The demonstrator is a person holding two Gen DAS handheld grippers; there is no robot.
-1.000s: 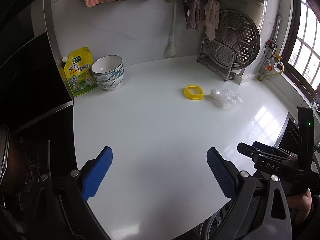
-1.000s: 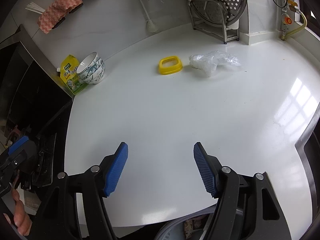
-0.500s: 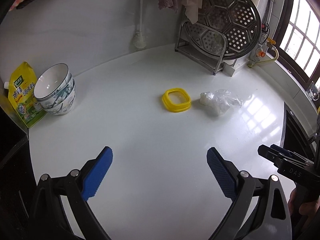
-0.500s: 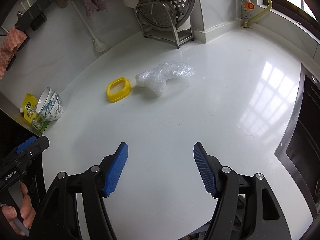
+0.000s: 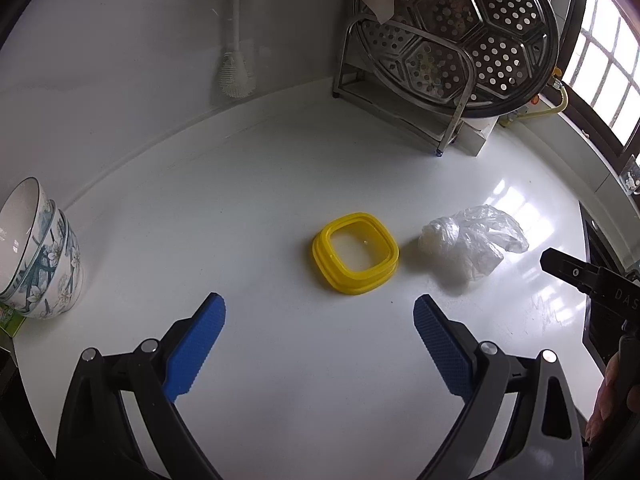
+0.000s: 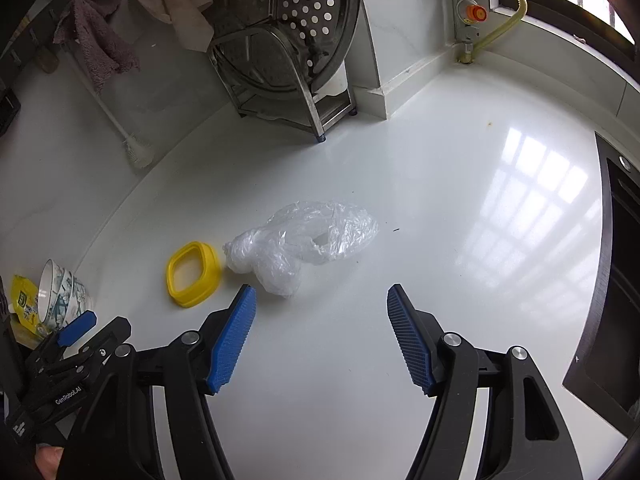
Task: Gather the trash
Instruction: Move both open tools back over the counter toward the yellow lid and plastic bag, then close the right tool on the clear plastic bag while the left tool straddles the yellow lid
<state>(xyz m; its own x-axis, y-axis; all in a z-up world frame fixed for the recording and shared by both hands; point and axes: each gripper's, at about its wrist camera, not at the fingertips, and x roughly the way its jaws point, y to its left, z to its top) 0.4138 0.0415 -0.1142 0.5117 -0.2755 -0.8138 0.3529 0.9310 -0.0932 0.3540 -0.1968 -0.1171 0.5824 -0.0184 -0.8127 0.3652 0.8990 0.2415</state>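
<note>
The crumpled clear plastic bag [image 6: 304,244] lies on the white surface [image 6: 460,240] just ahead of the wide-open right hand-held gripper [image 6: 322,336], beside a yellow square plastic ring [image 6: 193,273]. It looks light, soft and slippery; pinch its bunched left end. The left view shows the left hand-held gripper [image 5: 320,344], also wide open, facing the ring.

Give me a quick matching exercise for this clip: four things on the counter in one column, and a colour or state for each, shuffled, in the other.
Things:
1. ring
2. plastic bag
3. bowls
4. left tongs

States:
A. crumpled, clear
B. open, holding nothing
C. yellow, lying flat
D. stacked, blue flower pattern

Pairs: 1-C, 2-A, 3-D, 4-B
</note>
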